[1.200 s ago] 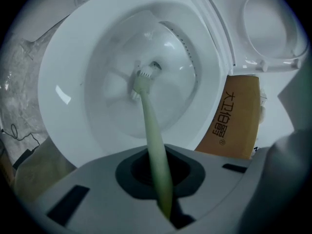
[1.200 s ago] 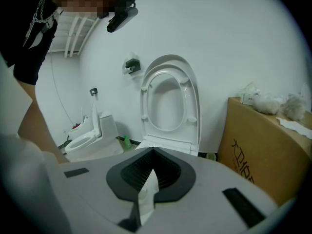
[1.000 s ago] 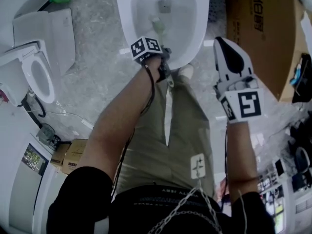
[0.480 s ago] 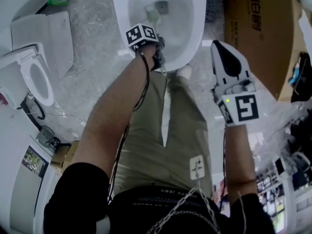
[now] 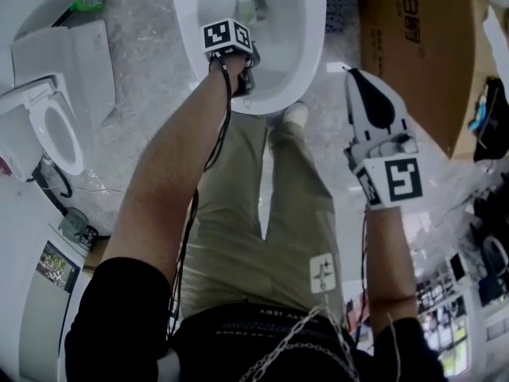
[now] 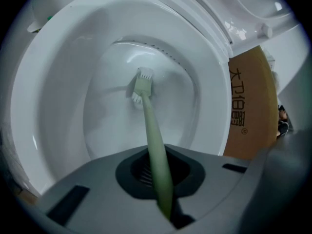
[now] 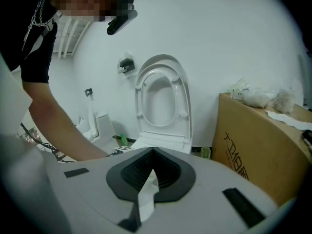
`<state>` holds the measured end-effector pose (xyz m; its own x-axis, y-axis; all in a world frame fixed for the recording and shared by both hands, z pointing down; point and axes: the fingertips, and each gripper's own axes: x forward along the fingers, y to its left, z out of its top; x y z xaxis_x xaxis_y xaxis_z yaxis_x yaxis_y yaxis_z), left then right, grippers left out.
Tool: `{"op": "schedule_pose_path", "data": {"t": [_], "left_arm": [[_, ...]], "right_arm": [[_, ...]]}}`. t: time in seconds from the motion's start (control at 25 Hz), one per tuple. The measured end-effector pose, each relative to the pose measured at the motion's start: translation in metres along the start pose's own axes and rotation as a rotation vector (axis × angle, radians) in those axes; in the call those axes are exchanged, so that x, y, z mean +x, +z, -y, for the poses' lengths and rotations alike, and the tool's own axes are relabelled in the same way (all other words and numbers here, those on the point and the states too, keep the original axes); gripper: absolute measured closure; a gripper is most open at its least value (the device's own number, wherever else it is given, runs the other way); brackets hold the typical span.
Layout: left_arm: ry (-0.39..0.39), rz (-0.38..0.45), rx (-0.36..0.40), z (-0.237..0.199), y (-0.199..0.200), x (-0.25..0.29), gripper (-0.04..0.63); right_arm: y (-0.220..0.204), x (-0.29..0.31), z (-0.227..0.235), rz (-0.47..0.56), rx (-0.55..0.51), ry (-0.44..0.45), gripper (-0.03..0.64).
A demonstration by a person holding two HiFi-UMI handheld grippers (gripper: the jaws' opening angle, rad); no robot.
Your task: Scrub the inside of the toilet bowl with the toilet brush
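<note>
Tight on the right: cardboard box (image 5: 413,54) just beside the rim of the toilet bowl (image 5: 314,30). Open floor (image 5: 151,94) on the left. Bare white wall all round the toilet brush (image 6: 147,121) inside the bowl. Pale green handle, flat head with white bristles against the wall low down. Pinched at the handle by the jaws of the left gripper (image 6: 160,172). Beside the bowl, right gripper (image 5: 358,74), with jaws closed to a thin slit on nothing.

Head view looks steeply down on the toilet bowl (image 5: 312,38); left gripper view peers into it from close above.
</note>
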<state>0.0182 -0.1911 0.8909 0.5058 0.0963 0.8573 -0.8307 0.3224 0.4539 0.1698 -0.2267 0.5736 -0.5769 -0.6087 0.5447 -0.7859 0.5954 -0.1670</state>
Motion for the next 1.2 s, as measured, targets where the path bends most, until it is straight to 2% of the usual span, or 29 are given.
{"op": "schedule_pose_path", "data": {"t": [0.32, 0.56, 0.92, 1.2], "left_arm": [[0.052, -0.078, 0.128, 0.002, -0.008, 0.006, 0.594], [0.048, -0.143, 0.211, 0.015, -0.023, 0.013, 0.594], [0.059, -0.198, 0.198, 0.008, -0.058, 0.016, 0.594], [0.030, -0.217, 0.080, -0.005, -0.081, 0.013, 0.594]], "right_arm": [[-0.012, -0.012, 0.003, -0.003, 0.020, -0.005, 0.626], [-0.016, -0.019, 0.006, -0.002, 0.030, -0.013, 0.626], [-0.019, -0.025, 0.007, -0.001, 0.015, 0.000, 0.626], [-0.009, -0.023, -0.003, 0.019, -0.009, 0.025, 0.626]]}}
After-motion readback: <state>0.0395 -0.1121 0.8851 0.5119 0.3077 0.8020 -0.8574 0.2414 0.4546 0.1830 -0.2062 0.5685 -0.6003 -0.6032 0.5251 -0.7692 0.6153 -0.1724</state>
